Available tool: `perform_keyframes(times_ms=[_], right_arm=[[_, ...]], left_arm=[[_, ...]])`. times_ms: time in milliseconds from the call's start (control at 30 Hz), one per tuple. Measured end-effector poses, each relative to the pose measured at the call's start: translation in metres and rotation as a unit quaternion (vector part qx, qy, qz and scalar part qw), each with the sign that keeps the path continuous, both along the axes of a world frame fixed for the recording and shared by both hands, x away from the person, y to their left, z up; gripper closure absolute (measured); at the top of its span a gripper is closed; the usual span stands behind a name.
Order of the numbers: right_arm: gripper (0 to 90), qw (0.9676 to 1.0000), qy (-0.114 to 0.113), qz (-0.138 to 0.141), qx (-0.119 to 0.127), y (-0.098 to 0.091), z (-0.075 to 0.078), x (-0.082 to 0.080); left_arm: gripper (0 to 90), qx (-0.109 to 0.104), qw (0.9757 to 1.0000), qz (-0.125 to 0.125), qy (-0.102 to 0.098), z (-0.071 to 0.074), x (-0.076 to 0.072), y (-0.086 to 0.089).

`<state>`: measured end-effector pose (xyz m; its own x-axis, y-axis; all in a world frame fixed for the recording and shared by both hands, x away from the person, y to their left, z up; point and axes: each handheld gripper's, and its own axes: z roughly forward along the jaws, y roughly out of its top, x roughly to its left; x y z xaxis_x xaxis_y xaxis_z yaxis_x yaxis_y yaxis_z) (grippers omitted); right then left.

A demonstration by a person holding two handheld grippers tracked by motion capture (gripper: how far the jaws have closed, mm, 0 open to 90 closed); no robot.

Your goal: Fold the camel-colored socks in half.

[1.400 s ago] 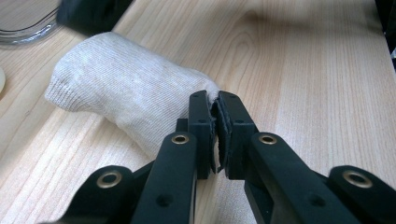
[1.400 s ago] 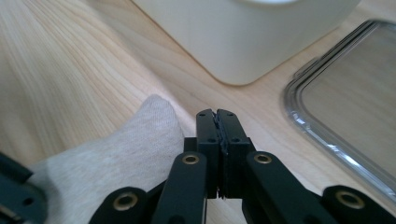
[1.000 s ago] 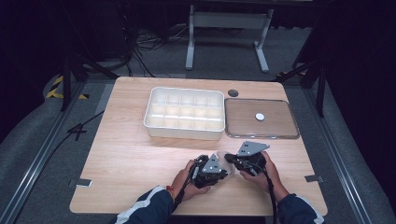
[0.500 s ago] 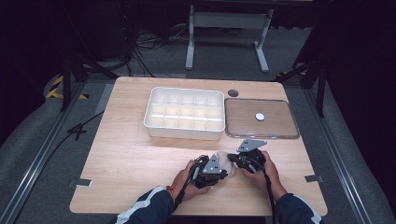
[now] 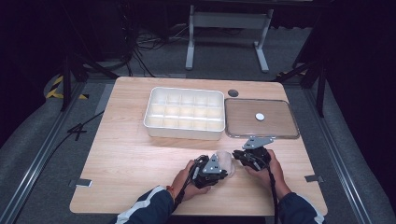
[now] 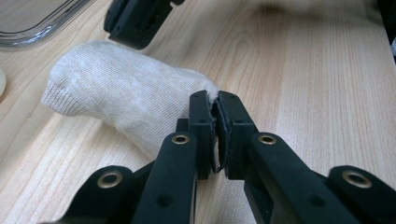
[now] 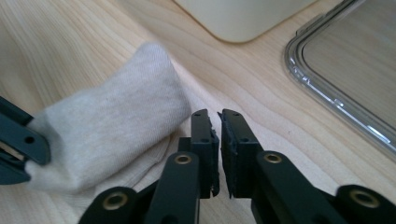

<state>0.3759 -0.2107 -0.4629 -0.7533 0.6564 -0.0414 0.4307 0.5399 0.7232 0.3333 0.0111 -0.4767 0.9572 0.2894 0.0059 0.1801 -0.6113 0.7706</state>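
A white knitted sock (image 5: 226, 159) lies on the wooden table between my two grippers. My left gripper (image 6: 216, 100) is shut on one end of the sock (image 6: 116, 93), with the fabric pinched between its pads. In the high view the left gripper (image 5: 223, 169) sits at the sock's near left. My right gripper (image 7: 215, 116) rests against the sock (image 7: 112, 121). Its jaws have just been opening and now stand a narrow gap apart with nothing between them. In the high view the right gripper (image 5: 241, 157) is at the sock's right.
A white compartment box (image 5: 184, 134) stands at the middle back of the table. Right of it lies a clear lid (image 5: 280, 133) with a small white disc (image 5: 260, 116) on it. The lid's rim (image 7: 308, 79) runs close to my right gripper.
The right hand has shifted only slightly by the sock. The left hand and the sock stay where they were.
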Motion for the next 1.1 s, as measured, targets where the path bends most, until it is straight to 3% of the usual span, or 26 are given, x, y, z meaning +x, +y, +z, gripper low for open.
perform_keyframes(times_ms=[100, 233, 533, 900, 967, 1100], right_arm=[[76.4, 0.9999, -0.007, 0.001, 0.009, 0.000, 0.004, -0.002], [71.4, 0.9998, -0.010, 0.003, 0.016, -0.001, 0.007, -0.004], [61.4, 0.9991, -0.017, -0.001, 0.039, 0.000, 0.015, -0.007], [44.0, 0.9968, -0.017, -0.007, 0.077, 0.008, 0.025, -0.012], [42.5, 0.9970, -0.016, -0.002, 0.076, 0.013, 0.024, -0.013], [41.4, 0.9978, -0.007, 0.002, 0.066, 0.020, 0.019, -0.012]], left_arm=[[84.2, -0.002, 1.0000, 0.000, -0.007, 0.001, -0.001, 0.000], [81.6, -0.008, 1.0000, 0.004, 0.001, 0.005, 0.000, 0.004], [68.8, -0.032, 0.9994, 0.013, 0.002, 0.013, 0.000, 0.009], [65.0, -0.023, 0.9997, 0.010, -0.003, 0.016, -0.001, 0.011], [64.8, -0.028, 0.9995, 0.011, 0.000, 0.015, -0.002, 0.010], [63.7, -0.013, 0.9999, 0.008, -0.005, 0.014, -0.003, 0.011]])
